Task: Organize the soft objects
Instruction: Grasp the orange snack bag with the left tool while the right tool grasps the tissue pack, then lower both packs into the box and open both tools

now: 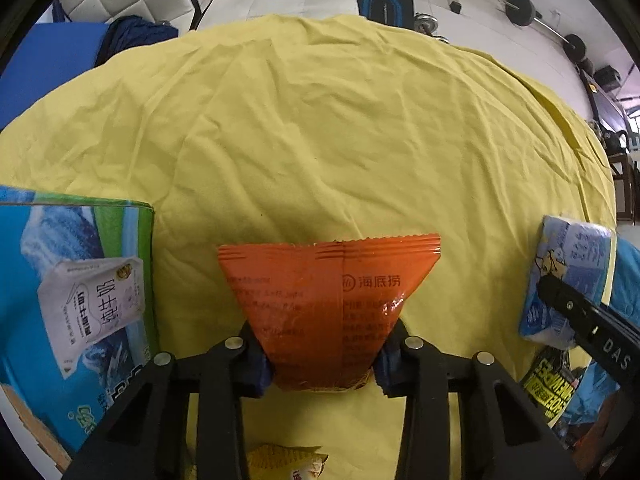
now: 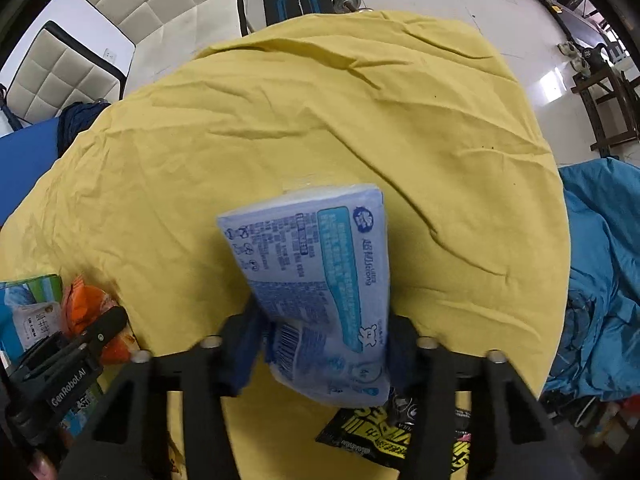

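My left gripper is shut on an orange sauce packet and holds it above the yellow cloth. My right gripper is shut on a pale blue tissue pack, lifted over the cloth. In the left wrist view the tissue pack and the right gripper's finger show at the right edge. In the right wrist view the orange packet and the left gripper show at the lower left.
A blue and green milk carton box stands at the left. A black and yellow wipes pack lies under the right gripper. A yellow snack packet lies below the left gripper. Blue fabric is at the right, chairs beyond.
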Tool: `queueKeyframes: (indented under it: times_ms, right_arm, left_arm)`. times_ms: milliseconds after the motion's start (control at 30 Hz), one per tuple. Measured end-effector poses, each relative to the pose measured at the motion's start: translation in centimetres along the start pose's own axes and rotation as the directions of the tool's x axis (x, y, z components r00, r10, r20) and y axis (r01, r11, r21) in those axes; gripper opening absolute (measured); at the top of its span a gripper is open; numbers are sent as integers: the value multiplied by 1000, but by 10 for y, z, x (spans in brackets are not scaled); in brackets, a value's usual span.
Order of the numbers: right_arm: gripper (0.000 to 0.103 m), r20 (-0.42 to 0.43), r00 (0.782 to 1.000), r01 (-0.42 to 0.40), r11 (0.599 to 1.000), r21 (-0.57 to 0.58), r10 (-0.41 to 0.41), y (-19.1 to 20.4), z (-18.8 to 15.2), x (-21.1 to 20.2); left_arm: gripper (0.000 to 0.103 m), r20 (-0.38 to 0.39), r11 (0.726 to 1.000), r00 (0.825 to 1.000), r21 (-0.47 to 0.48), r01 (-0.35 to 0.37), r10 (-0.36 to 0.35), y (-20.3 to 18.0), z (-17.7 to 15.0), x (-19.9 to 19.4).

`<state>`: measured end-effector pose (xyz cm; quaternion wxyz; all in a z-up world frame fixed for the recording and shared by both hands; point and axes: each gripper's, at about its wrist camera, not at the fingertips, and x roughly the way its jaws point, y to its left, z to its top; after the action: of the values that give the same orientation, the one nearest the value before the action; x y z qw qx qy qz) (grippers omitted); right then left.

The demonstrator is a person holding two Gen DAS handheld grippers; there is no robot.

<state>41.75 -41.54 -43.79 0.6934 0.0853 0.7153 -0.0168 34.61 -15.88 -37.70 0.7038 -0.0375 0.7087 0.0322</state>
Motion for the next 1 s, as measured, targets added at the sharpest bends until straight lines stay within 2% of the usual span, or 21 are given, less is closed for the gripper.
queueKeyframes:
  times_ms: [133, 400, 567, 767, 1000]
  right_arm:
    - [41, 6, 1000, -4, 1000, -1, 4, 0, -6, -7]
    - [33, 35, 998, -44, 999, -11, 44, 5, -25, -34]
    - [32, 56, 995, -75, 997, -26, 76, 12, -44, -56]
    - [31, 87, 987, -134, 990, -41, 137, 29, -77, -90]
    - [31, 132, 964, -222, 972, -82, 231, 80, -123, -134]
  left_arm:
    - [34, 44, 999, 999, 43, -21, 19, -5, -12, -15]
    - [34, 123, 997, 992, 74, 7, -16, -6, -32, -62]
    - [34, 173, 996, 984, 85, 24, -38, 2, -45, -98]
    - [34, 206, 994, 975, 89, 65, -82, 17, -61, -127]
    - [34, 229, 991, 966, 81, 105, -121, 69, -80, -160]
